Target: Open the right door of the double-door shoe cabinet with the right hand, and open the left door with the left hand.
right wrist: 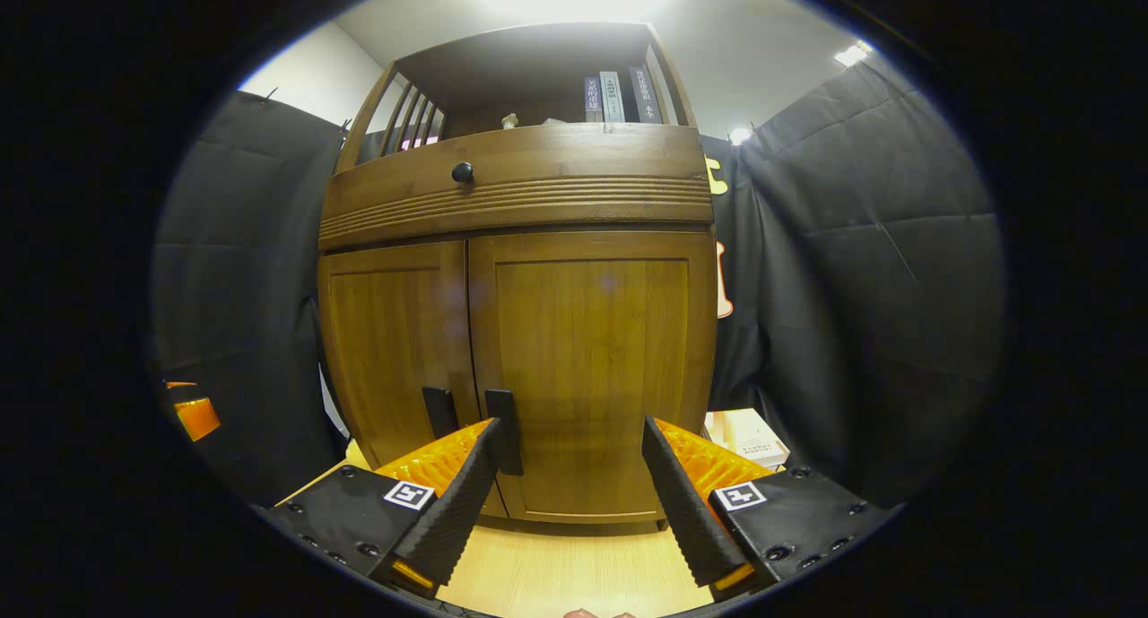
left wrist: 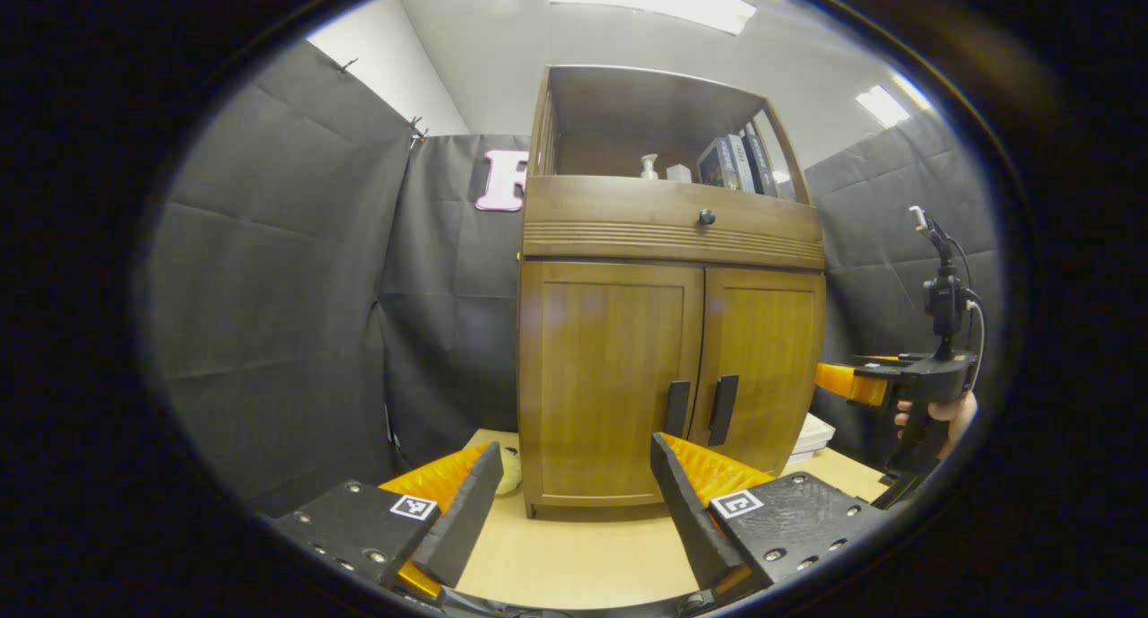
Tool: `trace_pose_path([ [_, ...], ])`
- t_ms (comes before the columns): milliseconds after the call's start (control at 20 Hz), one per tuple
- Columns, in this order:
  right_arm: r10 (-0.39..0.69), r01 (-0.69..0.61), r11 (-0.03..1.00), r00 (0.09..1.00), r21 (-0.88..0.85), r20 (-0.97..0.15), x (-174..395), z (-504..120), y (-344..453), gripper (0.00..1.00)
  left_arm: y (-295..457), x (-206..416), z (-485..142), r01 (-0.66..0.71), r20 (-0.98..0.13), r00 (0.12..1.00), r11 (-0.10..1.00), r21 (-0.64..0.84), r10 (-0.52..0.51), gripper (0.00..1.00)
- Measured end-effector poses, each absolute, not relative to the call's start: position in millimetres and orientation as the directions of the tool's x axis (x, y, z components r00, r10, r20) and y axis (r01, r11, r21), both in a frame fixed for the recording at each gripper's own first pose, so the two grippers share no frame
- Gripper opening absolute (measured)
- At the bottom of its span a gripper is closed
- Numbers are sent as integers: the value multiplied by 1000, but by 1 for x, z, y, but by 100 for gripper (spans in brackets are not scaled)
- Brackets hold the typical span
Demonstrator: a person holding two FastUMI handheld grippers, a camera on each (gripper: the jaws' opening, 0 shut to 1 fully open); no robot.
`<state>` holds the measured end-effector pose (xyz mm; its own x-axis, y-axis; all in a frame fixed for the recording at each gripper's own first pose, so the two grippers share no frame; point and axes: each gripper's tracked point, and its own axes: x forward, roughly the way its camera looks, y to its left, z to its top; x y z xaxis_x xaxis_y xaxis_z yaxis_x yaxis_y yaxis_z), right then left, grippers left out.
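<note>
Cabinet (left wrist: 668,331) is standing on the pale wood surface (left wrist: 574,555), in front of the black cloth wall, and both of its doors are sitting closed. In the left gripper view the left door (left wrist: 610,376) and right door (left wrist: 762,367) are meeting at the middle, each carrying a dark upright handle (left wrist: 677,409) beside the seam. A band with a round black knob (left wrist: 707,216) is running above the doors, and above that an open shelf is holding books (left wrist: 735,163) and a small white bottle (left wrist: 648,166).

Left claw (left wrist: 574,461) is hanging released in front of the cabinet, its fingers spread wide and touching nothing, the left door showing between them. Off to the cabinet's right, the right claw (left wrist: 847,380) is showing from the side with a hand (left wrist: 942,413) gripping its body.

In the right gripper view the right claw (right wrist: 569,439) is likewise standing released, fingers apart, facing the right door (right wrist: 592,367); its left finger (right wrist: 457,492) is overlapping that door's handle (right wrist: 504,430) in the picture, though I cannot tell whether they are touching. A white box (right wrist: 749,434) is lying on the surface beside the cabinet's right flank.
</note>
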<state>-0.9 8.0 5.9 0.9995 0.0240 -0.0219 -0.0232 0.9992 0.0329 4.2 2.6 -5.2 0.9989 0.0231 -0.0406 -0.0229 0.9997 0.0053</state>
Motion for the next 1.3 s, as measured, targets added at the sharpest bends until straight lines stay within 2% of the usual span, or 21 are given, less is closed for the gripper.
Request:
trace_pose_path([
  [500,50,-47,997,998,53,-50,3,12,23,97,10,-6,-14,-65,-45,997,998,-3,65,95],
  [850,89,-85,994,995,67,-53,38,18,45,97,11,-43,-32,-91,-60,994,996,-10,90,95],
  [1300,114,-109,991,992,83,-62,95,11,74,98,23,-38,-46,-138,-108,985,990,10,138,95],
])
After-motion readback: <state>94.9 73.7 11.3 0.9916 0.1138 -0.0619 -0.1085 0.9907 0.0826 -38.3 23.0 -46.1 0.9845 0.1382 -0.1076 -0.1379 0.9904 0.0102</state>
